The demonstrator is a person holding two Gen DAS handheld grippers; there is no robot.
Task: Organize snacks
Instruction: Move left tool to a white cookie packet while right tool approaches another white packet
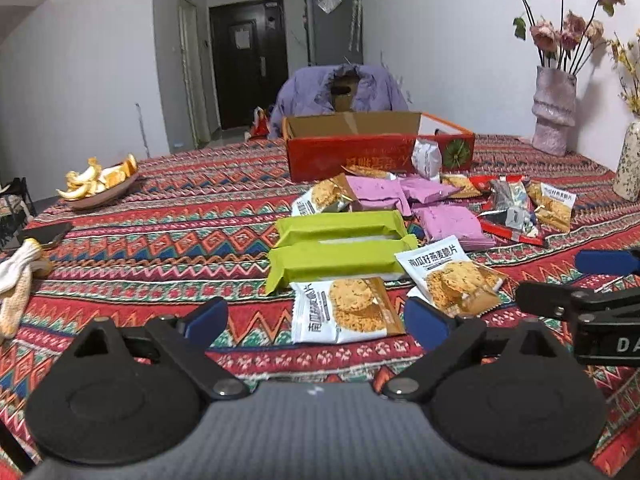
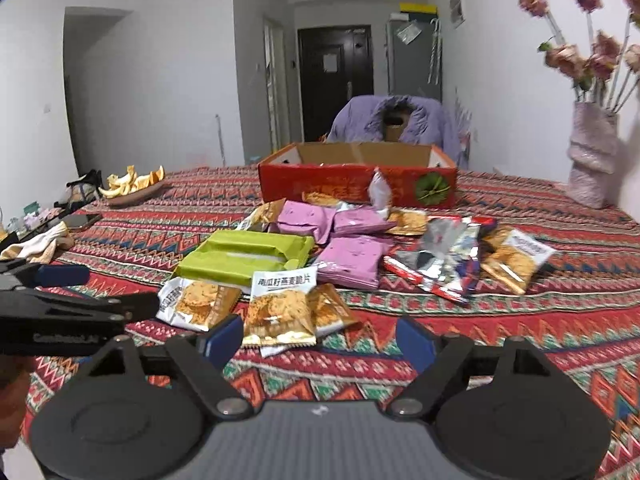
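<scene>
Two black tools: left tool (image 1: 316, 320) and right tool (image 2: 320, 338), blue pads (image 1: 208, 318) on fingertips, round black discs, silver screws, grey body between

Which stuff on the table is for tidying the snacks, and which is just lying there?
For the job:
- red box
- green packets
- pink packets
- oat crisp packets
- red and silver packets

Just lying about:
- dish of orange peel
- white glove
- phone
- flower vase
</scene>
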